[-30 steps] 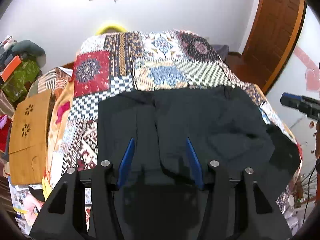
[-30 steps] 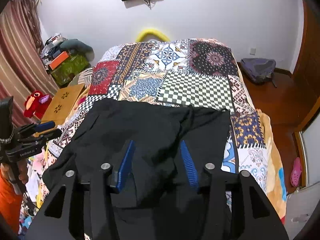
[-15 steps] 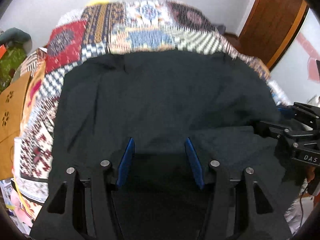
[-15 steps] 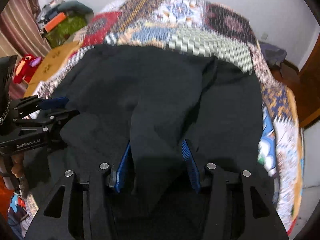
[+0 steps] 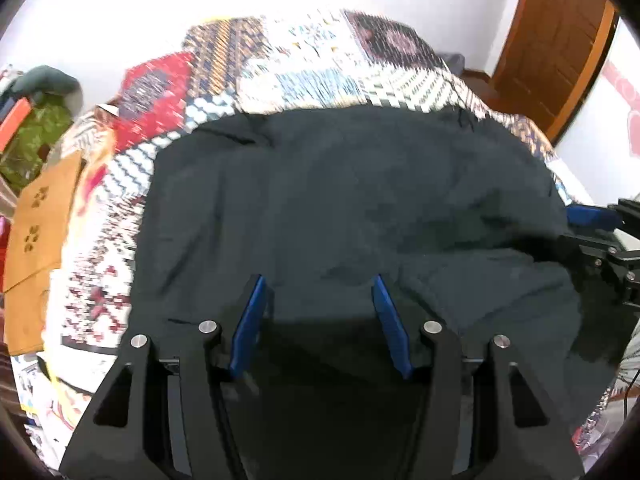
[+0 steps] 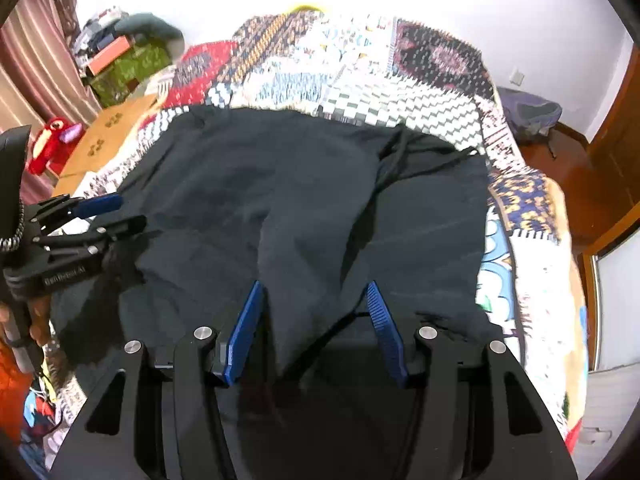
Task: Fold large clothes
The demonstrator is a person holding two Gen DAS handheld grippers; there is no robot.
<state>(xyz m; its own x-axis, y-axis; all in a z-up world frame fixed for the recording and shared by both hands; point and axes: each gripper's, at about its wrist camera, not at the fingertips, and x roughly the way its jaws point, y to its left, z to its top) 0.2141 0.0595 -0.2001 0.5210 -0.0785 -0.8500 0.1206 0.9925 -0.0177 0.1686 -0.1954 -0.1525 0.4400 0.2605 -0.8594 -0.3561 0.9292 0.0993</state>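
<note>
A: Largest first?

B: Patchwork bed (image 6: 420,92), with a black garment (image 6: 280,200) spread across its near half, hem trailing off the near edge.

A: Left gripper (image 5: 318,312)?

B: Blue jaws about half apart, black cloth between them. Blur prevents confirming any pinch.

A: Right gripper (image 6: 314,316)?

B: Same gap, a cloth fold running up between the jaws; pads appear clear of it. A hand (image 6: 36,316) shows at far left.

Patchwork bedspread (image 6: 360,76), wooden door (image 5: 556,40), red plush toy (image 6: 50,144)
</note>
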